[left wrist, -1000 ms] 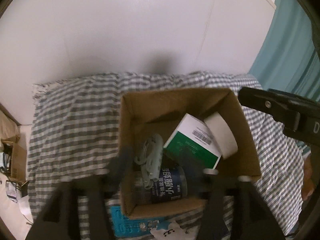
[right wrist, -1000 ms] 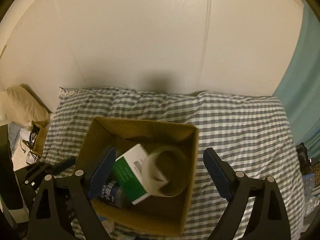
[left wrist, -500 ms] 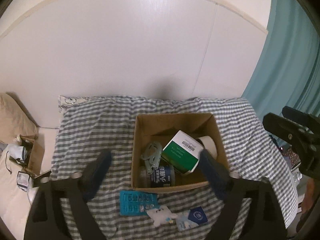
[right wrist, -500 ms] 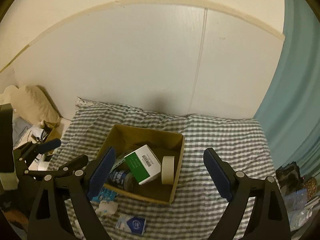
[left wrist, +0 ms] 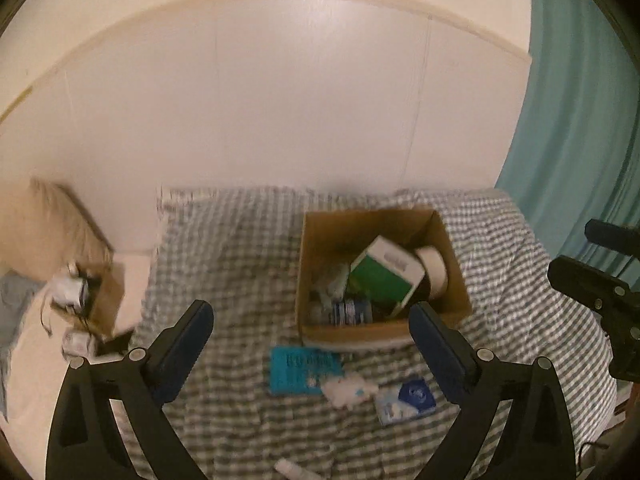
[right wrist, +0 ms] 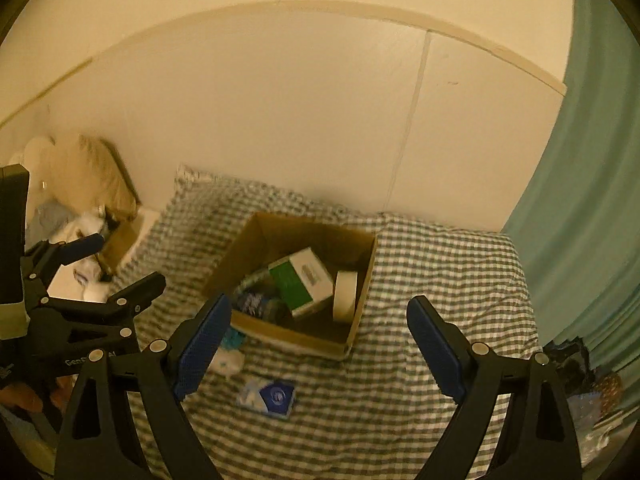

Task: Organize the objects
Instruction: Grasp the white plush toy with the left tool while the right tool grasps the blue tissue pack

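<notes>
While both the left hand-held gripper [left wrist: 310, 338] and right hand-held gripper [right wrist: 318, 334] hang spread and empty, the cardboard box [left wrist: 454, 280] holds a green carton [left wrist: 380, 280], with a teal packet [left wrist: 304, 370] just beside it.

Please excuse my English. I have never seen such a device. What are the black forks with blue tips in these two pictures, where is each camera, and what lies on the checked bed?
There is no robot here. A person holds one hand tool in each hand, and each tool carries a wide-angle camera looking along its two fingers. One picture comes from the left gripper, the other from the right gripper. Both are open and hold nothing.

On the checked bedcover stands an open cardboard box. Inside it lie a green and white carton, a roll of tape and a dark bottle. In front of the box, on the cover, lie a teal packet, a small white soft item and a blue and white pack.
</notes>
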`<state>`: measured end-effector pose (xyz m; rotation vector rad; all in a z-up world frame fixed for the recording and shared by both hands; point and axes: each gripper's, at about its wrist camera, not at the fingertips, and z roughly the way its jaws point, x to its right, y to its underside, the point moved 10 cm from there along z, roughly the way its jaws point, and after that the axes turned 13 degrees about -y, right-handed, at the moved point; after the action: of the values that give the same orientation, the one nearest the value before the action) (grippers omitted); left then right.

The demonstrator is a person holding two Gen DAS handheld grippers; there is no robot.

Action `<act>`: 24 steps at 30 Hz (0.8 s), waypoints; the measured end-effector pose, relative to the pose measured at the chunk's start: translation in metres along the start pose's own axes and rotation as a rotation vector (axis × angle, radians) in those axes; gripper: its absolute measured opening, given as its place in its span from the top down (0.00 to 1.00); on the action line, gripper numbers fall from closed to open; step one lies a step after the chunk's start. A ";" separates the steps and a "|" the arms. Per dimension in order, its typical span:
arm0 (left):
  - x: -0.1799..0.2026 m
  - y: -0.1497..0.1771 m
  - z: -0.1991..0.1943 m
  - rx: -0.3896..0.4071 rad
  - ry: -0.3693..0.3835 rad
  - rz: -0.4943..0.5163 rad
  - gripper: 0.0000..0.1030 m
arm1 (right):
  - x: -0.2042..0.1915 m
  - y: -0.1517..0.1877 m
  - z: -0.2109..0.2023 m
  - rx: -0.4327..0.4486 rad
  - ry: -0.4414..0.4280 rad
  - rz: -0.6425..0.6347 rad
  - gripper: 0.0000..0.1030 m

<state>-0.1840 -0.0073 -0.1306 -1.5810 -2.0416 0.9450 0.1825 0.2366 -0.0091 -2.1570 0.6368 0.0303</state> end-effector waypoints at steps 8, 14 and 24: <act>0.024 0.065 0.039 -0.124 -0.022 0.077 0.02 | 0.008 0.046 0.047 -0.163 -0.034 0.006 0.13; 0.047 0.099 0.069 -0.174 -0.001 0.175 0.02 | 0.009 0.068 0.079 -0.260 -0.046 -0.042 0.13; 0.063 0.130 0.127 -0.296 0.056 0.177 0.15 | 0.015 0.091 0.132 -0.385 -0.056 -0.052 0.13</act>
<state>-0.1968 0.0359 -0.3179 -1.9441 -2.1047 0.6686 0.1811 0.2841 -0.1631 -2.5323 0.5781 0.1993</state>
